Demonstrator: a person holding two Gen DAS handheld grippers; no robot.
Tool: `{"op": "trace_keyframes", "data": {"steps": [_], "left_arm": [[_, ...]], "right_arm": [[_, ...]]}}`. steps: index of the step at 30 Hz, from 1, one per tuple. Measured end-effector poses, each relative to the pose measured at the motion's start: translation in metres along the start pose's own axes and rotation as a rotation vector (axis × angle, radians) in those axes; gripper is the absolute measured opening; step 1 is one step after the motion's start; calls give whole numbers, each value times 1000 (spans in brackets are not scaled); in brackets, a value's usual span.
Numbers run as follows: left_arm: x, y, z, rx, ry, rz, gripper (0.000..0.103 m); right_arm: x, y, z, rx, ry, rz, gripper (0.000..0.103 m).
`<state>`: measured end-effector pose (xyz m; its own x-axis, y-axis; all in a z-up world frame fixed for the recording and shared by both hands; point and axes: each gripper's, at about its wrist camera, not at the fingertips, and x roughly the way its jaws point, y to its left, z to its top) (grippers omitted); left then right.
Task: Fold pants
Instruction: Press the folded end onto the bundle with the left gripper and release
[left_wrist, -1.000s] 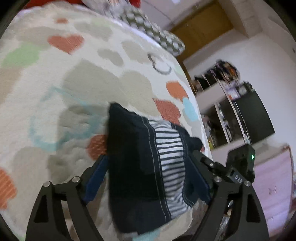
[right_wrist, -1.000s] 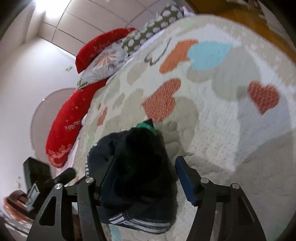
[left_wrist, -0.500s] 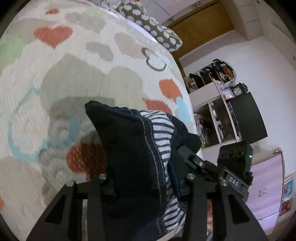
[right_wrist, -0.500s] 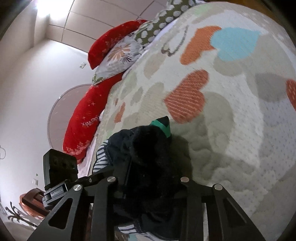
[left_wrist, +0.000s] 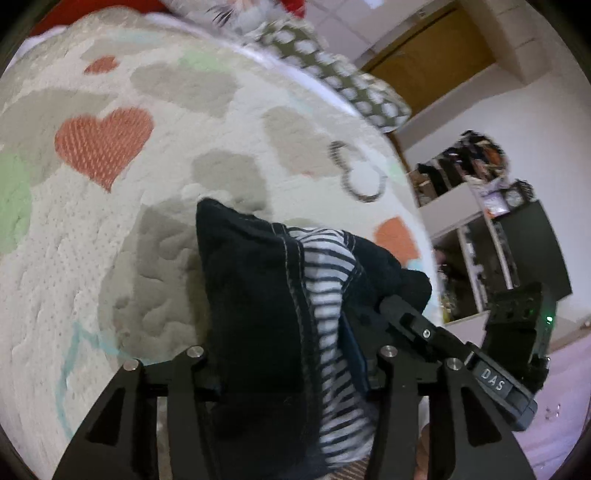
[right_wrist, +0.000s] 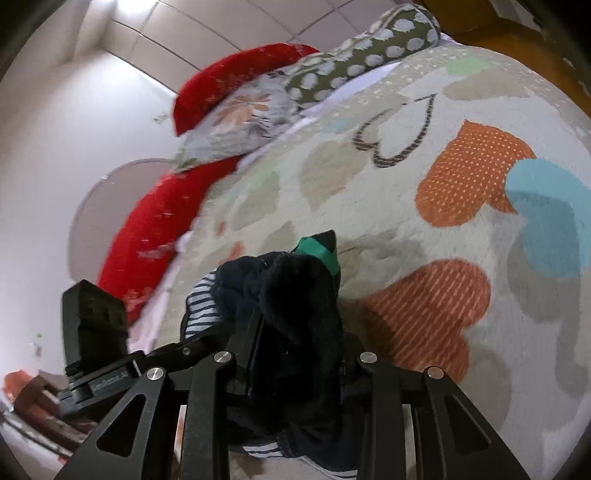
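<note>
While both tools pinch it, the dark navy pants with striped white lining (left_wrist: 258, 314) hang bunched above the heart-patterned quilt (left_wrist: 110, 258), near its edge. Left gripper (left_wrist: 291, 373) and right gripper (right_wrist: 295, 354) are clamped on cloth. Soft, limp, light; best held at corners. No containers visible.

Your left wrist camera looks along its fingers, close over the bedspread (left_wrist: 110, 258) toward shelving (left_wrist: 476, 236). Your right wrist camera faces the pillows (right_wrist: 240, 110). Both share the pants (left_wrist: 258, 302).
</note>
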<state>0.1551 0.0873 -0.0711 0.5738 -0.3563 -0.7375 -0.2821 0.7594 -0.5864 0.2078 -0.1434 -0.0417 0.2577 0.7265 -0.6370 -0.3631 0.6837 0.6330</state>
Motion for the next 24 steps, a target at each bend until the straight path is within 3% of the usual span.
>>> {"op": "trace_keyframes", "data": {"steps": [1,4,7,10,12,14,17,20,24], "left_arm": [[4,6,1,-24,9,-10,56],[-3,12,-2,-49,20,-44,60],[-22,8,-7,-38,4,-88,63],[-51,-3,-18,1,-61,-56,63],[-61,-10,-27,29,-88,-26,63],[-65,-18,-39,64,-105,5,63],[-54,-24,-58,111,-77,56,63],[-29,-18,-72,112,-23,124,63],[-29,-20,-76,130,-40,149,63]], "right_arm": [[6,-2,1,-9,-1,-41,36],[18,-11,3,-20,8,-122,55],[9,-17,5,5,-8,-98,57],[-21,-9,6,-30,-104,-119,57],[-39,1,2,-66,-150,-140,55],[-48,10,-4,-90,-157,-126,32],[-46,19,-21,-116,-116,-78,29],[-32,19,-35,-136,-89,-119,28],[-18,3,-43,-94,-51,-139,28]]}}
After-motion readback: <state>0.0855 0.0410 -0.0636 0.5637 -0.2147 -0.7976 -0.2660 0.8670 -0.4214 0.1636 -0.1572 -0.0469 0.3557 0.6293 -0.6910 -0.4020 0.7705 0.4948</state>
